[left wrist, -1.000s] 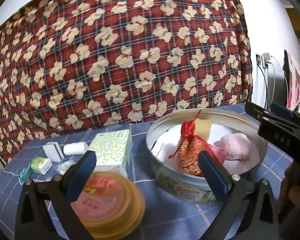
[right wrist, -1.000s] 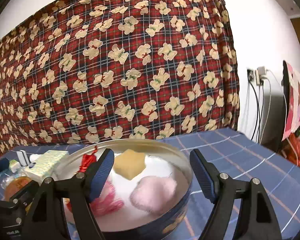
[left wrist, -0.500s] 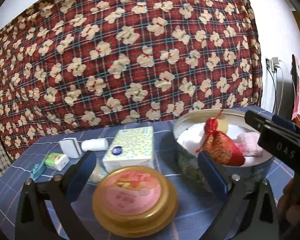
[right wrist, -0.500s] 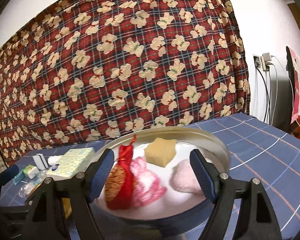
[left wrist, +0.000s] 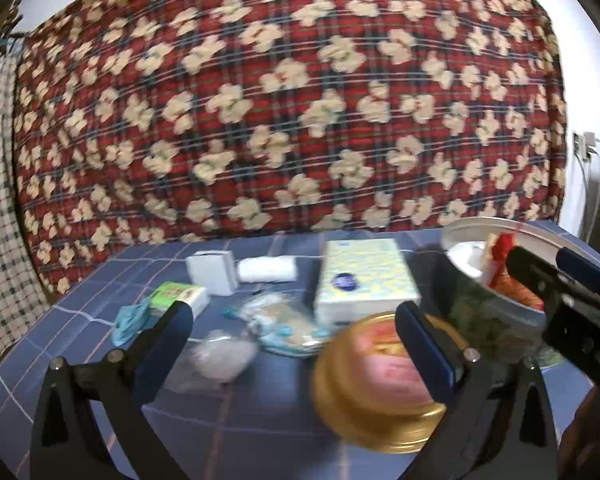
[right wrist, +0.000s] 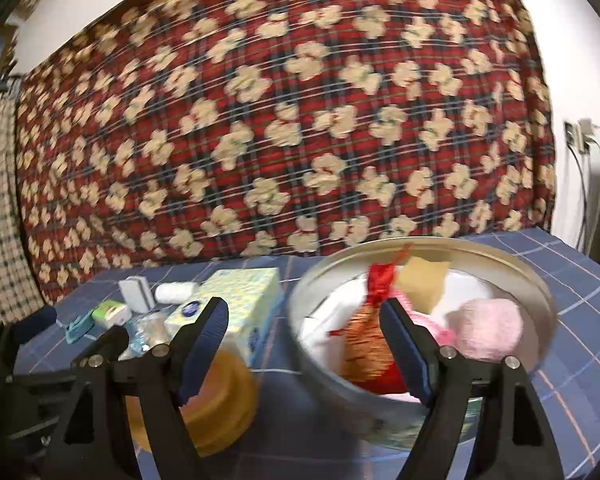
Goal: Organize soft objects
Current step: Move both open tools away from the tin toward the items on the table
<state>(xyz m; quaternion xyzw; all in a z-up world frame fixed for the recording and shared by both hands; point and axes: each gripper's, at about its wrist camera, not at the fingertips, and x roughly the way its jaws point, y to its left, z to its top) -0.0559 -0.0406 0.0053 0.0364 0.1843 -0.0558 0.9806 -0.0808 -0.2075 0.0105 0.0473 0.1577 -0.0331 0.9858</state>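
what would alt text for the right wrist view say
An open right gripper hovers empty before a round metal tin holding a red pouch, pink fluffy items and a tan sponge. A tissue box sits left on the blue checked tablecloth.

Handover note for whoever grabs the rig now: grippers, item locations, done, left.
Left gripper: open, empty, aimed at the loose items.
Right gripper: open, empty, in front of the round tin.
In the tin: red drawstring pouch, pink fluffy puff, tan sponge.
On the blue tablecloth: white gauze roll, tissue pack, clear plastic packets, gold-lidded container.
Left: judging by softness, likely gauze roll and tissues.
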